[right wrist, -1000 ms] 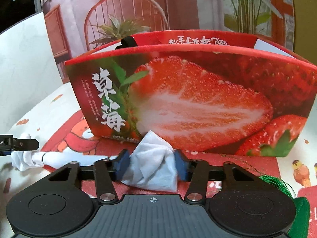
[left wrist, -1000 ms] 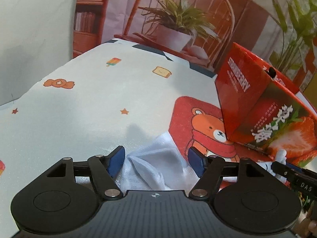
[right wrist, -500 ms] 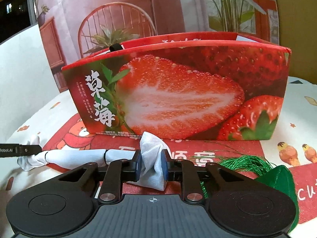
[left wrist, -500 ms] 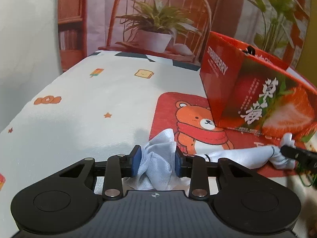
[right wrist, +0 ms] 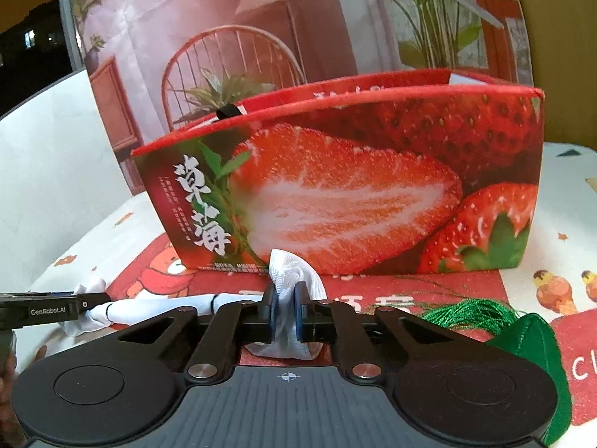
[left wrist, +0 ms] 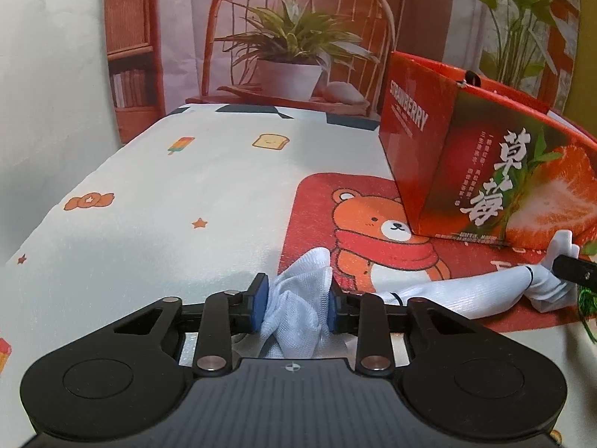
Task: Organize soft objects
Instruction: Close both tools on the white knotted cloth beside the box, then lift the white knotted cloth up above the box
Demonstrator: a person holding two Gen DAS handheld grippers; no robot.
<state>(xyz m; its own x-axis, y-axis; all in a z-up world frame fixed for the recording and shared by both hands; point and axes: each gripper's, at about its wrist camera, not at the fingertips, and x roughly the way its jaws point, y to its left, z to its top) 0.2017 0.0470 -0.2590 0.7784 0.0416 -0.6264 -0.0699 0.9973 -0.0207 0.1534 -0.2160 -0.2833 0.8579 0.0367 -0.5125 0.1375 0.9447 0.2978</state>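
A long white cloth (left wrist: 462,295) is stretched across the red bear mat (left wrist: 317,201) in front of the strawberry box (left wrist: 485,171). My left gripper (left wrist: 296,304) is shut on its left end, which bunches between the blue pads. My right gripper (right wrist: 285,308) is shut on its other end (right wrist: 291,272), just in front of the box (right wrist: 335,194). In the right wrist view the cloth (right wrist: 164,304) runs left to the left gripper's finger (right wrist: 41,311). In the left wrist view the right gripper's finger (left wrist: 574,270) shows at the right edge.
A green tasselled soft object (right wrist: 522,339) lies on the mat to the right of my right gripper. The white patterned tablecloth (left wrist: 168,205) spreads to the left. A backdrop picturing a chair and plants (left wrist: 298,37) stands behind the table.
Both grippers have closed on the ends of the white cloth and moved apart, so the cloth is now drawn out long between them. The view has swung toward the box.
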